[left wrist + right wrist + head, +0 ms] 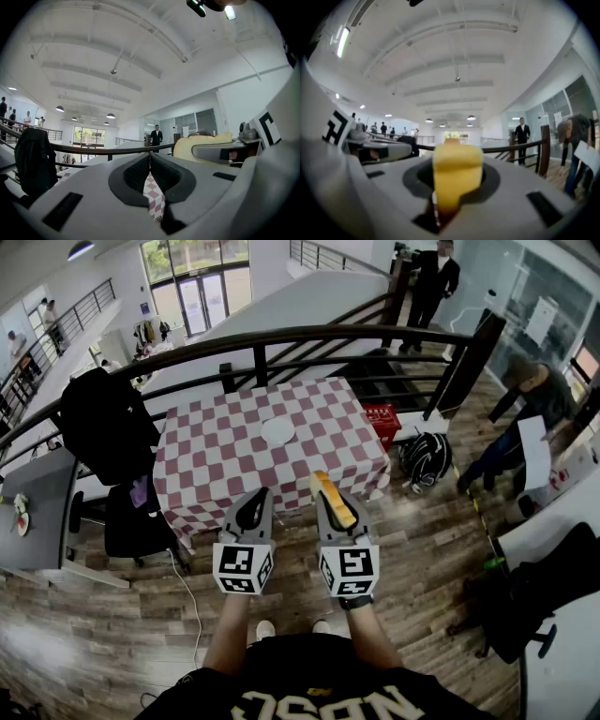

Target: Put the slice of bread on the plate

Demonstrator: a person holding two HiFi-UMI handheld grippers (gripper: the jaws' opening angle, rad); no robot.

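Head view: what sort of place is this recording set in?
Probably an open-plan office mezzanine: a railing along the floor edge, a staircase beyond it, and a desk at left.

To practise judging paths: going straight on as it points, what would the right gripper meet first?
Probably the railing beyond the table: the right gripper, holding the slice of bread, looks aimed level above it, though depth is unclear.

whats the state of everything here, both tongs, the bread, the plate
left tongs: shut, nothing between them
right tongs: shut on the slice of bread
slice of bread: held in the air, not yet on the plate
plate: empty, sitting on the table
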